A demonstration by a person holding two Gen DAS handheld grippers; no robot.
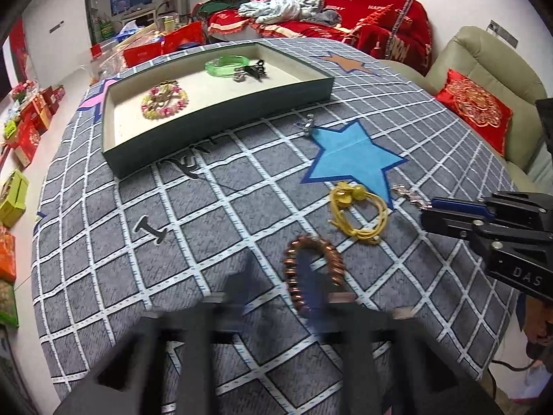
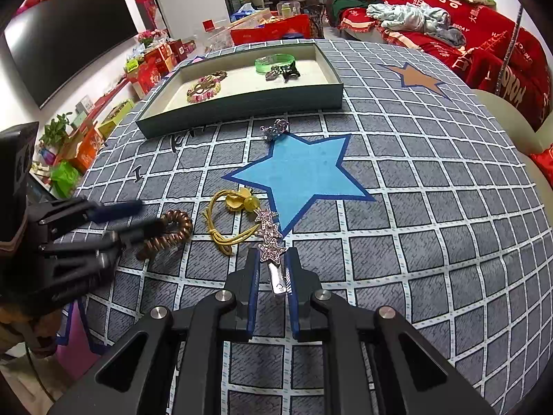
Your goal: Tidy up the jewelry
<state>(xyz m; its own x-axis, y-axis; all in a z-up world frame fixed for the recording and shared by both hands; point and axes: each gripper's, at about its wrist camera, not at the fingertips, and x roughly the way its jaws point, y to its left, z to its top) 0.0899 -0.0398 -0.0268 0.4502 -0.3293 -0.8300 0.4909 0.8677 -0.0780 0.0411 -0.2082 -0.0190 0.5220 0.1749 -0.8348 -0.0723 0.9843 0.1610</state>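
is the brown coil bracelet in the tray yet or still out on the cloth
Out. The brown coil bracelet lies on the grid cloth, near the left gripper, apart from the tray.

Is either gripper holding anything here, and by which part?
The right gripper straddles the metal end of the star hair clip; contact is unclear. The left gripper has one finger through the brown spiral hair tie; no clamp is visible.

Two hand-held grippers are held low and side by side over a surface, the right gripper [image 2: 271, 269] with its blue-padded fingers [image 2: 253, 276] set narrowly apart on either side of an object, the left gripper [image 2: 138, 219] blurred, its fingers parted with one passed through a ring.
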